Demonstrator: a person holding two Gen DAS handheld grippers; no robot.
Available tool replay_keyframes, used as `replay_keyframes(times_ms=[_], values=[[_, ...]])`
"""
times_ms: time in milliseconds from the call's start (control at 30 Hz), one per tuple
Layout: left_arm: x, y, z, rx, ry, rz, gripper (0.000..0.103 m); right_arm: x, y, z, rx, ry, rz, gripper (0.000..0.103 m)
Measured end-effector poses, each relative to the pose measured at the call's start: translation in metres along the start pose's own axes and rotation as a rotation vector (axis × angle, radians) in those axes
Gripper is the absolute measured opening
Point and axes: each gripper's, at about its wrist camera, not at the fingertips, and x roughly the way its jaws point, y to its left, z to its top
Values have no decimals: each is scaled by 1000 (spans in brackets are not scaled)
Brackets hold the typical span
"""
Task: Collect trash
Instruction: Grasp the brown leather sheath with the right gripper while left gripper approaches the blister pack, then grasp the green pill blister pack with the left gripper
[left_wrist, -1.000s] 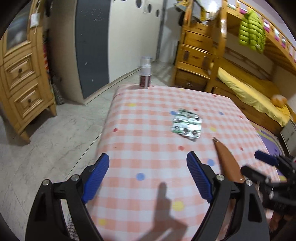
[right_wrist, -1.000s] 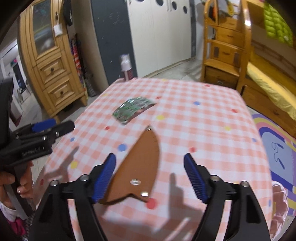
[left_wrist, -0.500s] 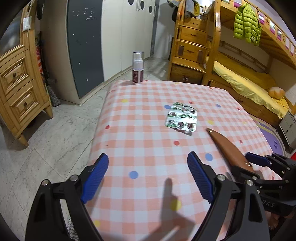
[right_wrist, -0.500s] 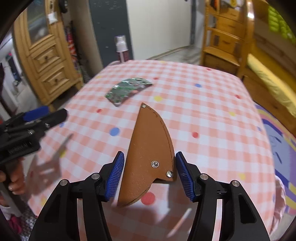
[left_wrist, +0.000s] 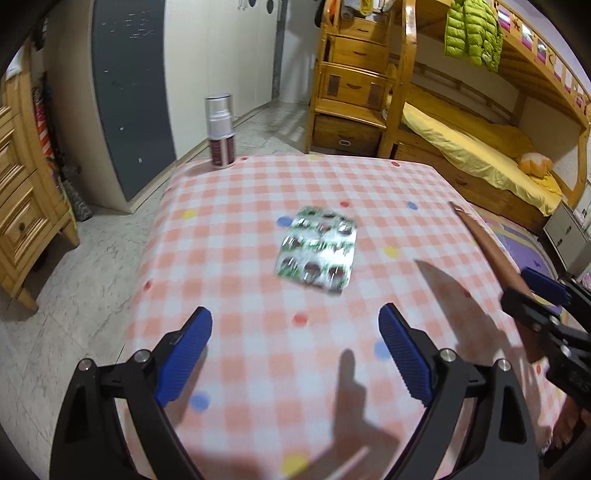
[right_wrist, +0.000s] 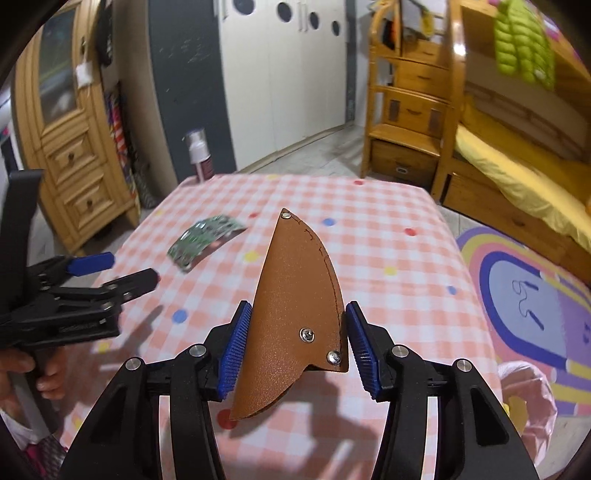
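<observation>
My right gripper (right_wrist: 295, 349) had one brown leather sheath (right_wrist: 295, 317), curved and riveted, between its blue ribbed pads. The jaws had just been closing, and now both pads pressed on its edges, with the sheath lifted clear of the cloth and its point aimed away from me. I counted three metal rivets on the face turned to me; its underside was hidden. In the left wrist view the same sheath (left_wrist: 491, 254) showed only edge-on, a thin brown strip, its lower end lost behind my right gripper (left_wrist: 532, 295).

One silver and green foil blister pack (left_wrist: 317, 251) lay flat on the pink and white checked tablecloth (left_wrist: 240, 229), ahead of my left gripper (left_wrist: 295, 354) and well apart from the sheath. Blur kept me from counting its pockets. My left jaws stood wide and had just been opening further, with nothing between them, only cloth below.

One white spray bottle with a dark red label (left_wrist: 221, 131) stood upright at the far left corner of the table; its print was too small to read. At my lower right, a pale pink plastic bag (right_wrist: 524, 391) was cut off by my own finger. Part of one hand (right_wrist: 44, 373) showed on the left gripper's handle.
</observation>
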Motion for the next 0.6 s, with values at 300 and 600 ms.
replay_keyframes(times_ms=[300, 600], values=[[49, -15, 28, 49, 74, -22, 82, -2, -20, 1, 66, 4, 33, 53], [49, -16, 29, 69, 61, -39, 56, -7, -24, -2, 75, 1, 50, 53]])
